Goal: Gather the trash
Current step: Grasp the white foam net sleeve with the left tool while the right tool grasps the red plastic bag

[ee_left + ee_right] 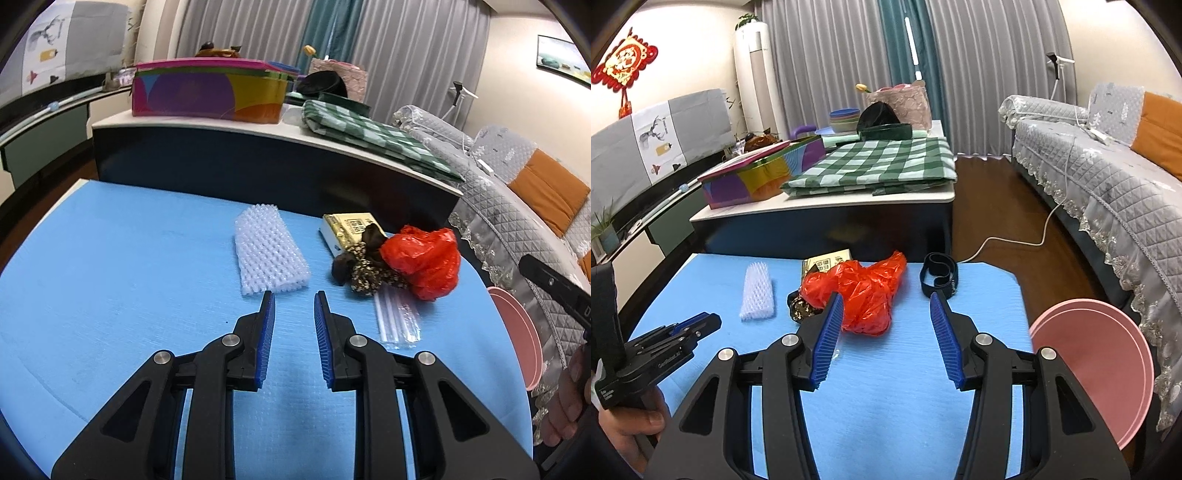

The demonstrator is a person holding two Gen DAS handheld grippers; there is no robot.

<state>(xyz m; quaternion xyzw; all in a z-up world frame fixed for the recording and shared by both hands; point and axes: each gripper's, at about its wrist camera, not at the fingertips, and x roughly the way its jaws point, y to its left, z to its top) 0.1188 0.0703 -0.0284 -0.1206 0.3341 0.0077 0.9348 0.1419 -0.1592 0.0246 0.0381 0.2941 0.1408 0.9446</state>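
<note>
- The left gripper (294,295) hangs over the blue tabletop (110,277) with its jaws a little apart and nothing between them.
- Just beyond its tips lies a white foam net sleeve (267,251).
- The right gripper (886,299) is released, its jaws wide and empty.
- A crumpled red plastic bag (864,291) lies on the tabletop just past the right gripper, touching a brown patterned wrapper (364,264) and a gold box (347,227).
- Clear plastic straws (397,317) lie near the wrapper.
- A black band (938,275) lies to the right of the bag.
- A pink bin (1100,365) stands at the right edge of the tabletop.
</note>
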